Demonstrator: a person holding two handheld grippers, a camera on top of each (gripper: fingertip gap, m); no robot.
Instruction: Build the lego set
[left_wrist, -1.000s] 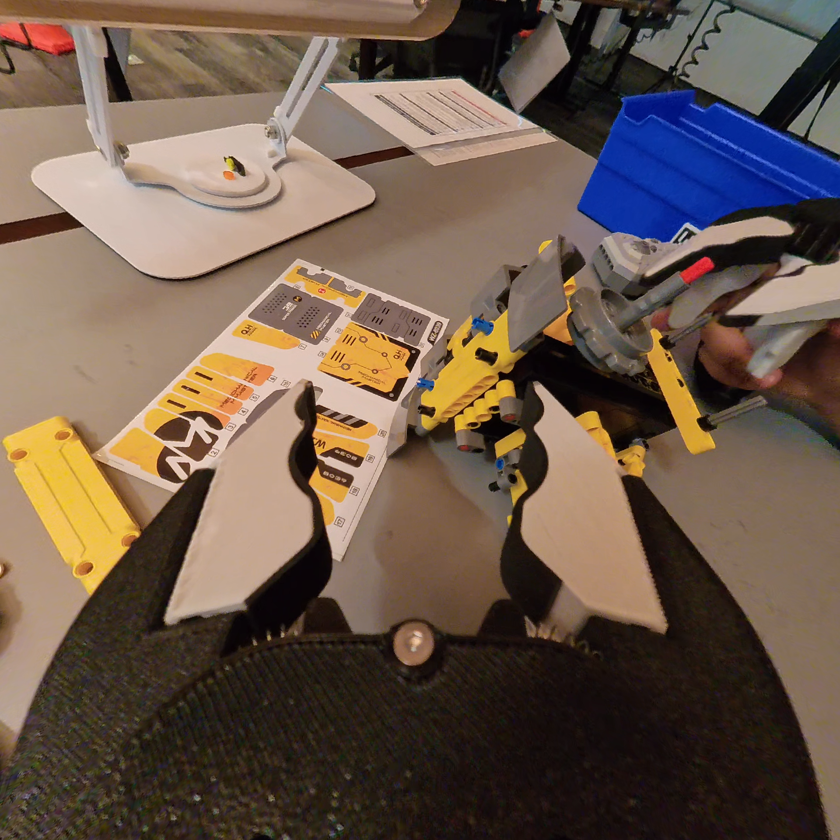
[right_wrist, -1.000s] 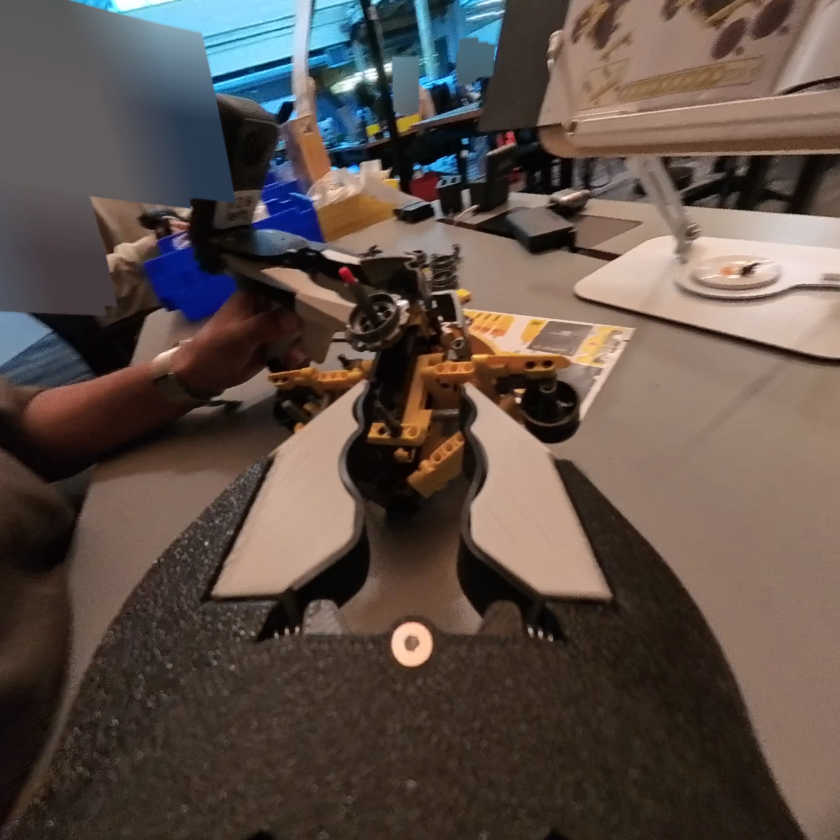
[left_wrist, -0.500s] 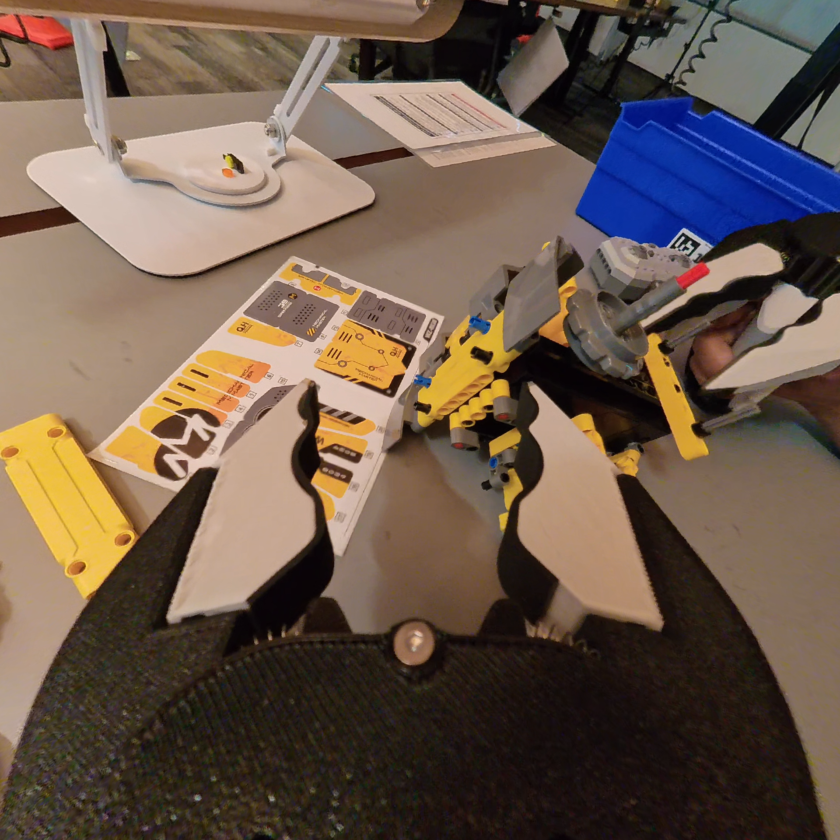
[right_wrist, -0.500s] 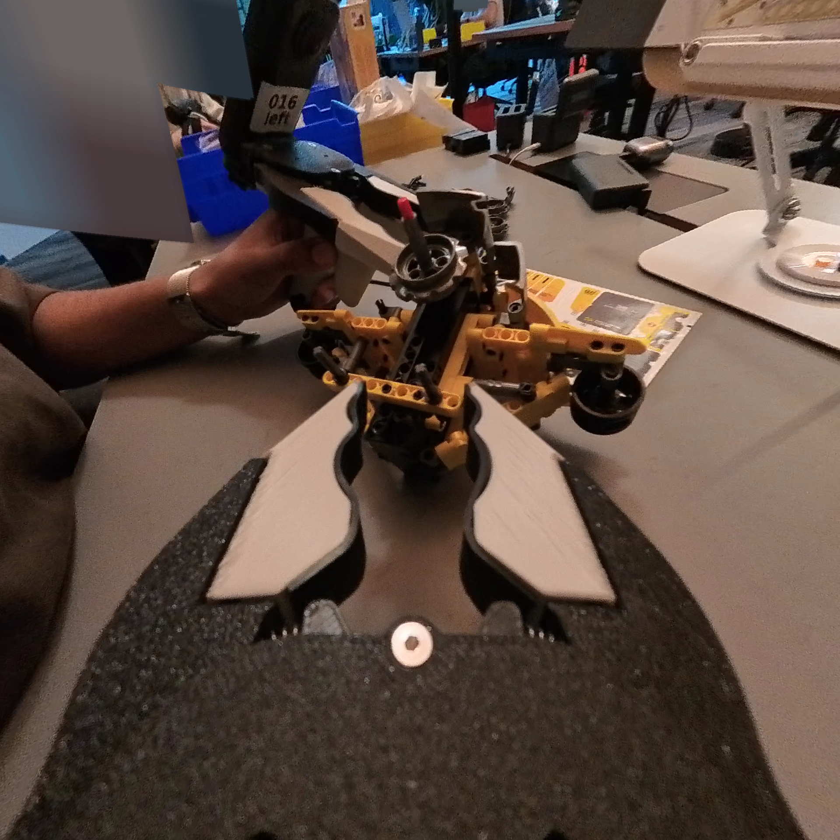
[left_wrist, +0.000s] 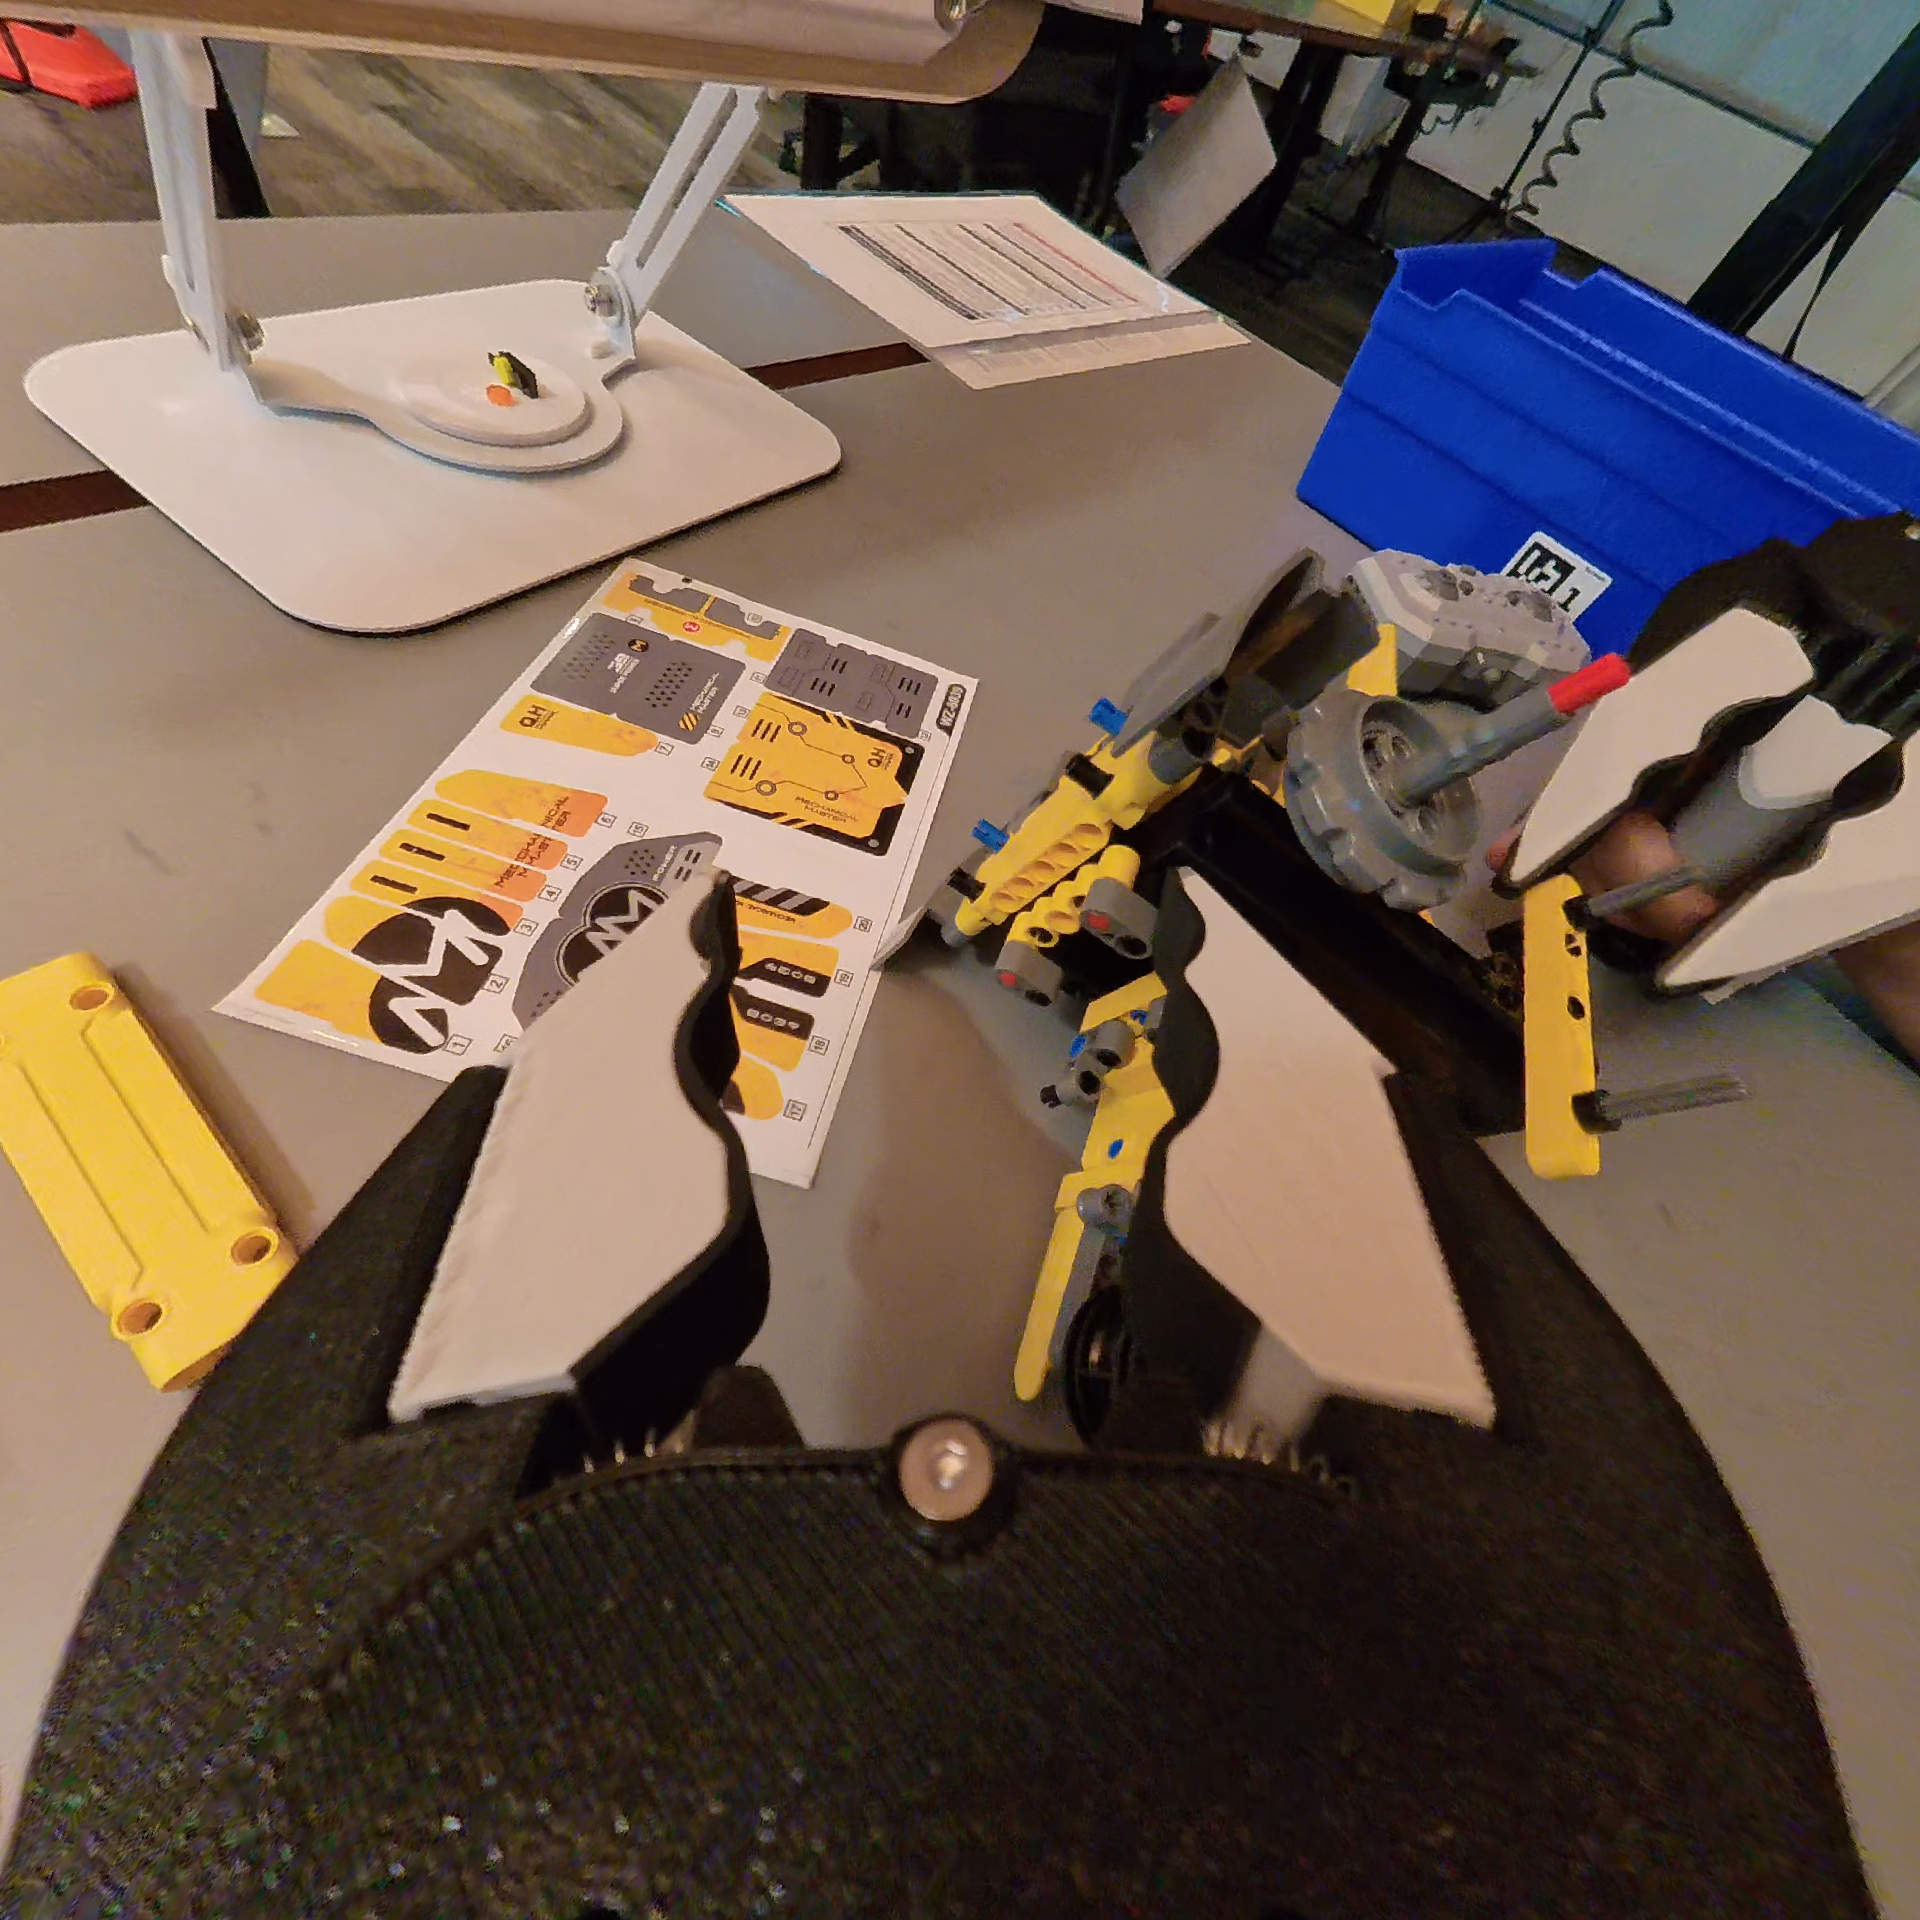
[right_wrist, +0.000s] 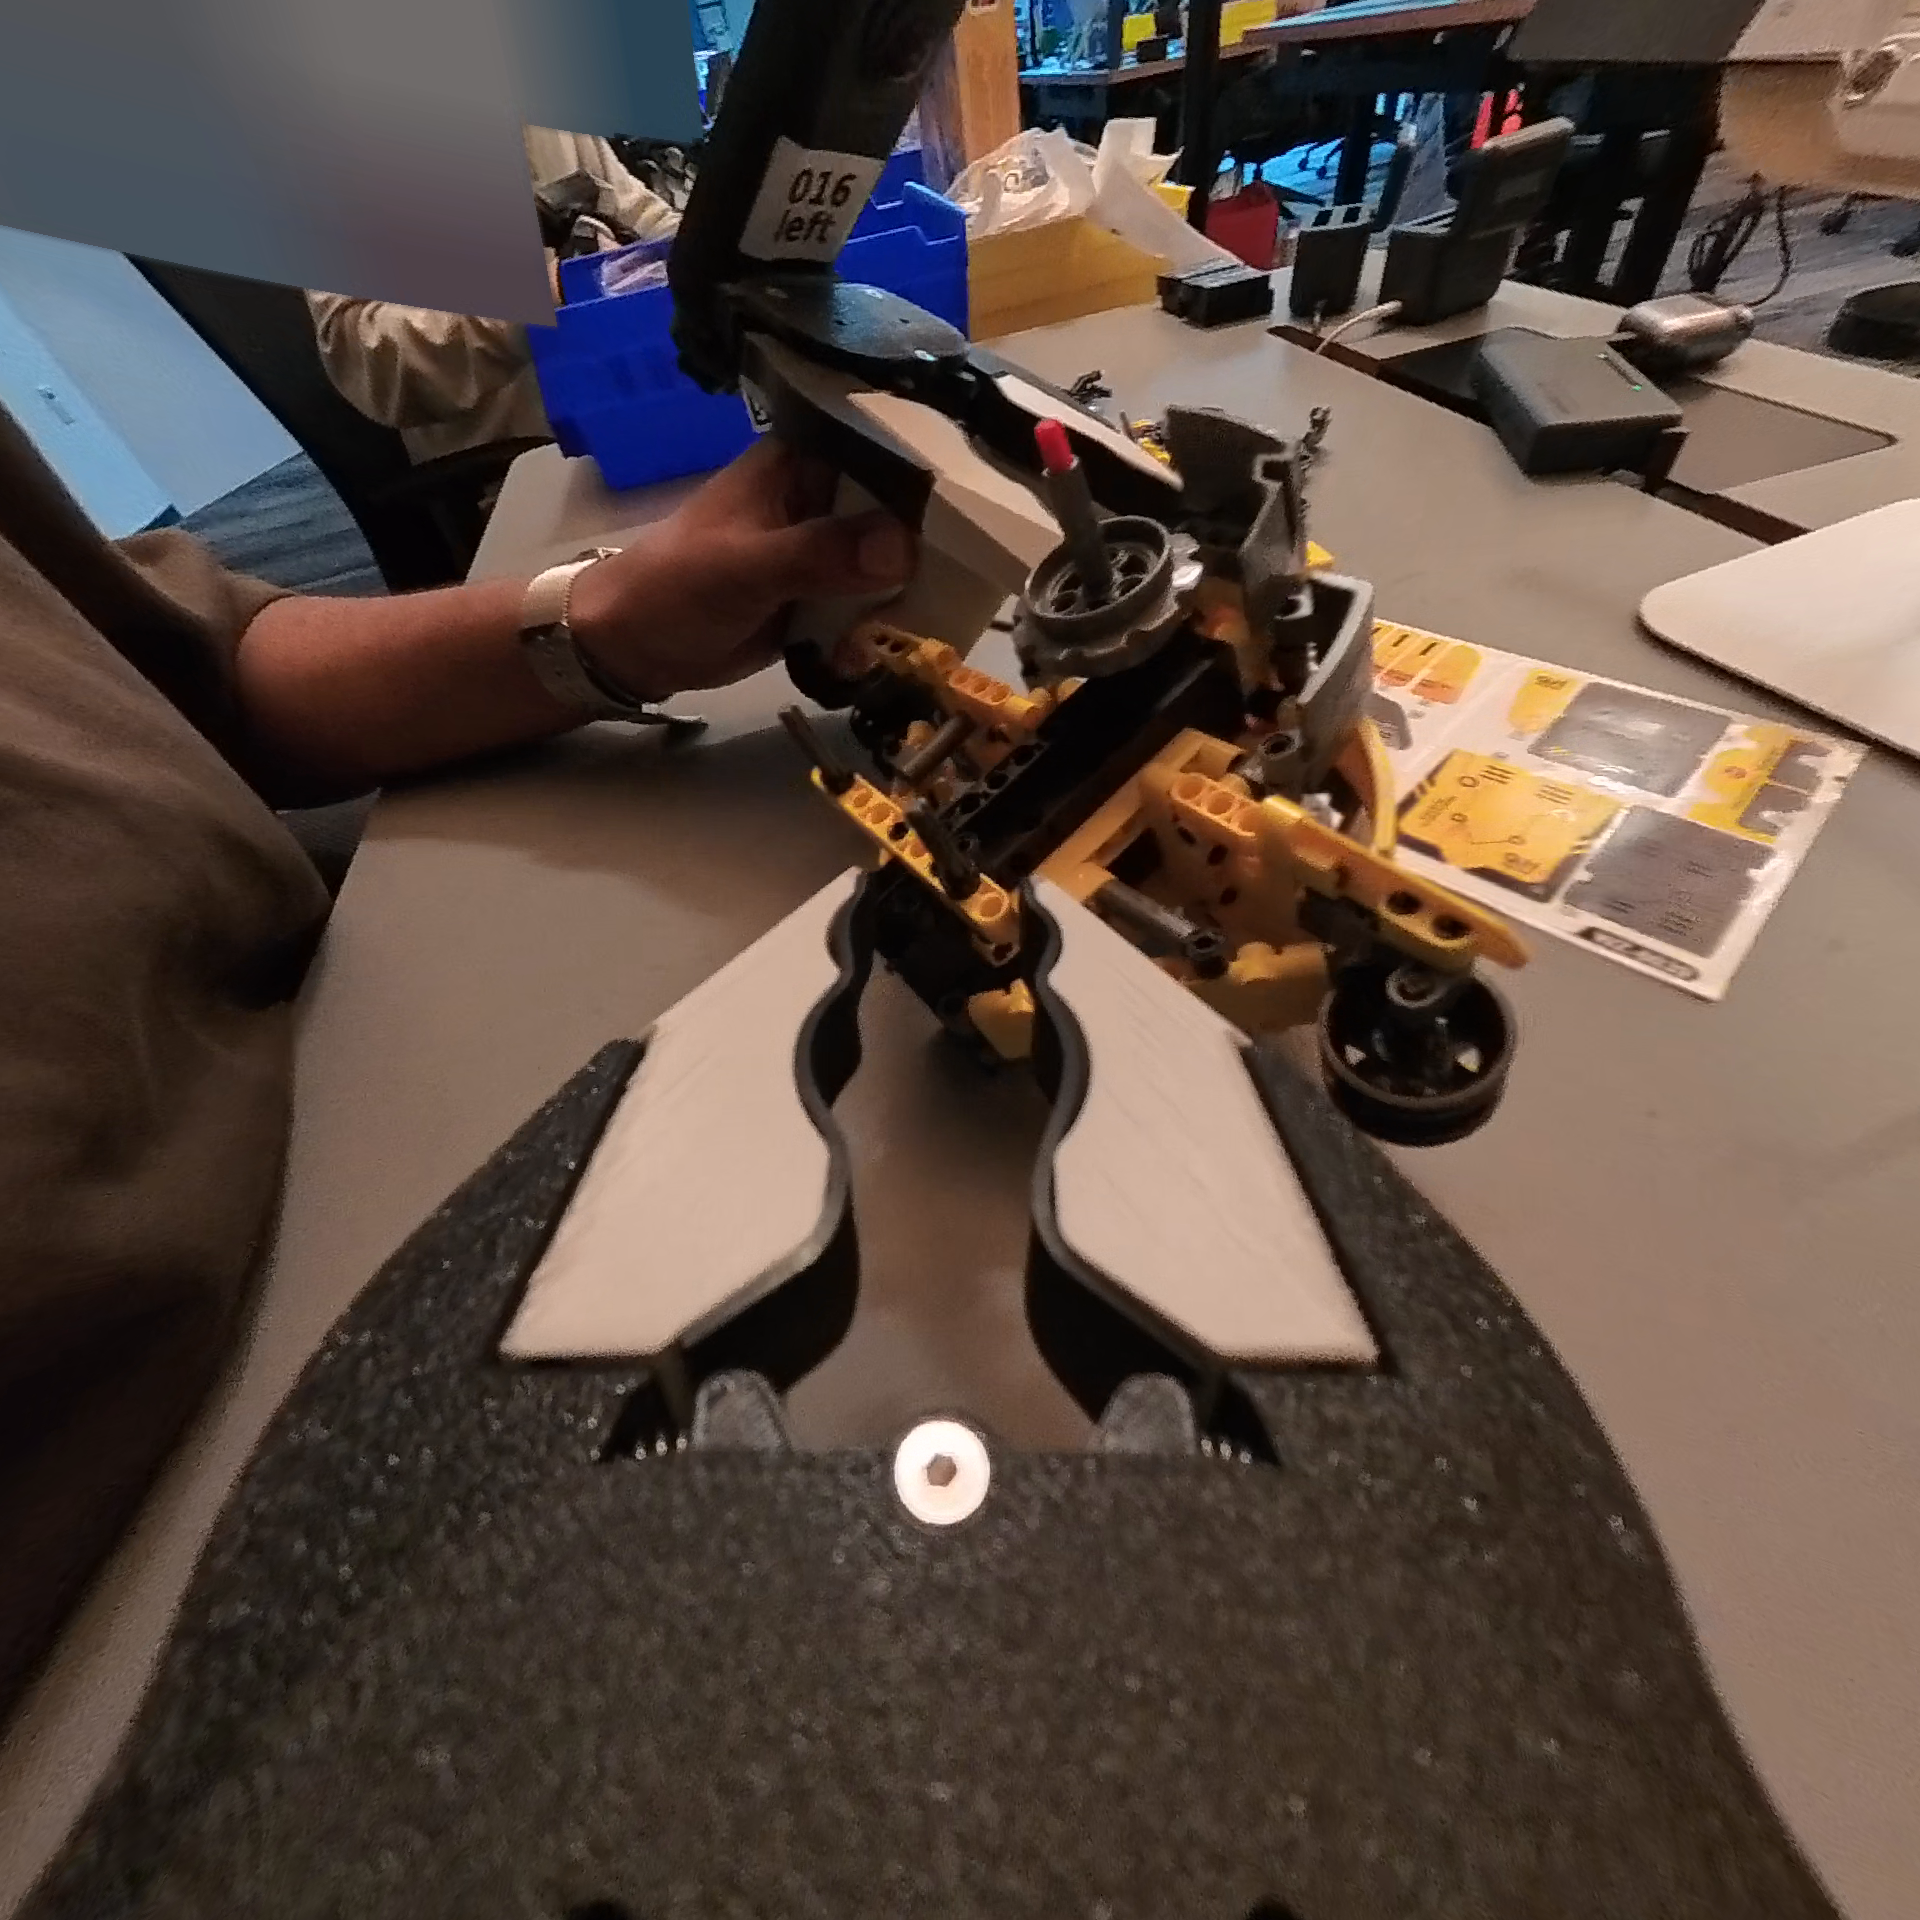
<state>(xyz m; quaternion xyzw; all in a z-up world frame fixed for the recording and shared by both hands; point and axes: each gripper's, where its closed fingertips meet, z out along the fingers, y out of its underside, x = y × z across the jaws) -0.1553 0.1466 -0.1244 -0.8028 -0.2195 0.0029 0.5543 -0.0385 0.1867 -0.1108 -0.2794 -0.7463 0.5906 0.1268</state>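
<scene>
The right gripper (right_wrist: 945, 904) is clenched on the black and yellow end of a building-brick vehicle model (right_wrist: 1195, 810). Its 2 fingers pinch a short yellow beam with dark axles sticking out. That grip seems to carry the model: it sits tilted, and the black wheel (right_wrist: 1413, 1049) on its near corner looks to hang just above the grey surface (left_wrist: 1039, 499). A grey wheel hub (left_wrist: 1382, 800) faces upward, with a red-tipped axle poking out of it.

The left gripper (left_wrist: 945, 904) is released, its fingers spread wide with nothing between them. It hovers over bare surface between the sticker sheet (left_wrist: 644, 790) and the model. One finger overlaps the sheet's corner and the other hangs over a yellow arm of the model; I cannot tell whether it touches. In the right wrist view a person's hand (right_wrist: 748, 592) holds this gripper above the model's far side.

There is open room on the near side of the model and to the left of the sticker sheet, apart from 1 loose yellow panel (left_wrist: 114, 1153) lying flat. Farther back stands the base of a white stand (left_wrist: 416, 499), well apart from the model. A blue bin (left_wrist: 1579, 416) sits near the model on the right and closes off that side. A printed paper sheet (left_wrist: 997, 270) lies at the far edge.
</scene>
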